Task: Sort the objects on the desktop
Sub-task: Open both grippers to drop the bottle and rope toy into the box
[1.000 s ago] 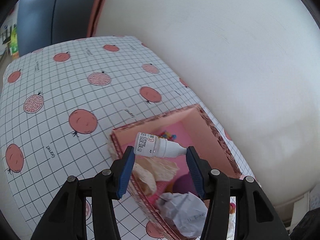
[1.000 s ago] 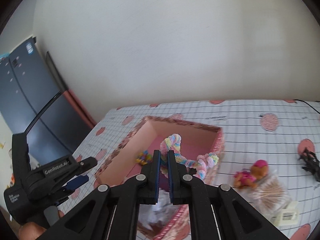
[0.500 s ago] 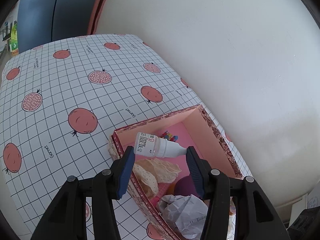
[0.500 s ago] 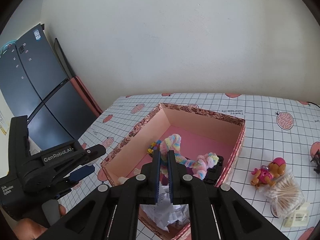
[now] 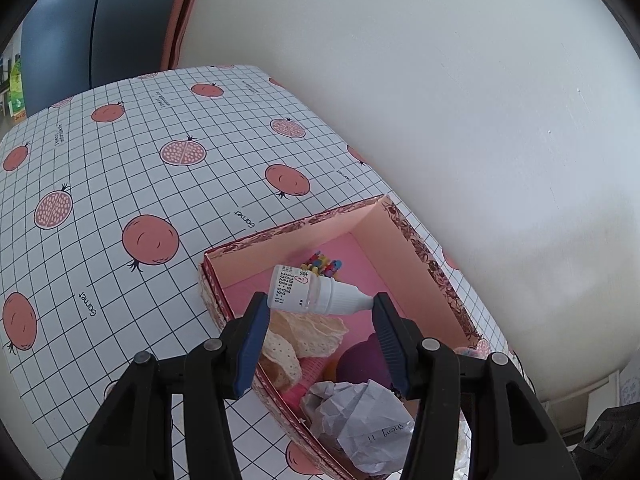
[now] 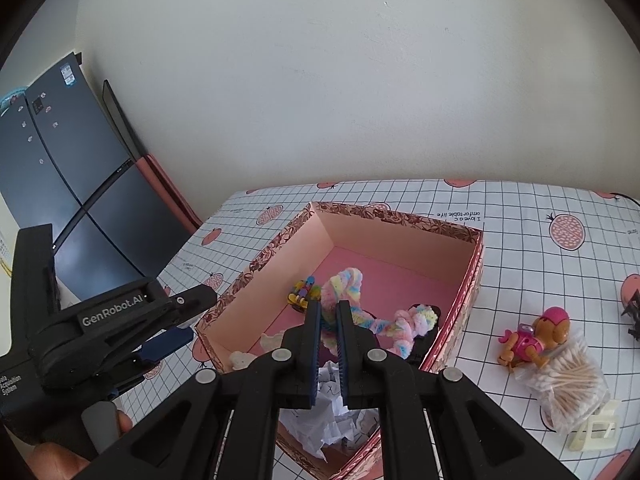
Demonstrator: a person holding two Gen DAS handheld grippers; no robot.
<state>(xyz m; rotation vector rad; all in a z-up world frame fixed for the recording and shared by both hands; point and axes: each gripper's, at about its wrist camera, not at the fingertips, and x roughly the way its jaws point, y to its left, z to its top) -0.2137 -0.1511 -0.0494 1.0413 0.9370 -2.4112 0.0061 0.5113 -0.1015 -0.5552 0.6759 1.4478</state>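
Observation:
My left gripper [image 5: 320, 312] is shut on a small white dropper bottle [image 5: 312, 291], held sideways above the near end of the pink box [image 5: 432, 268]. The box holds lace cloth [image 5: 308, 332], crumpled paper [image 5: 360, 420], a purple thing [image 5: 362, 360] and coloured beads [image 5: 322, 262]. In the right wrist view my right gripper [image 6: 329, 312] hangs above the same box [image 6: 400, 240], jaws nearly together with nothing between them. A pastel fuzzy rope [image 6: 360, 312] lies inside. The left gripper's body [image 6: 112, 320] shows at the left.
Right of the box on the pomegranate tablecloth [image 6: 540, 256] lie a pink toy puppy [image 6: 536, 336], a bag of cotton swabs [image 6: 568, 388], a white clip [image 6: 596, 428] and a black object [image 6: 632, 308]. A wall runs behind the table; a dark fridge [image 6: 60, 160] stands at the left.
The left gripper has carried the bottle further over the box. The right gripper has risen and drawn back, so more of the box shows.

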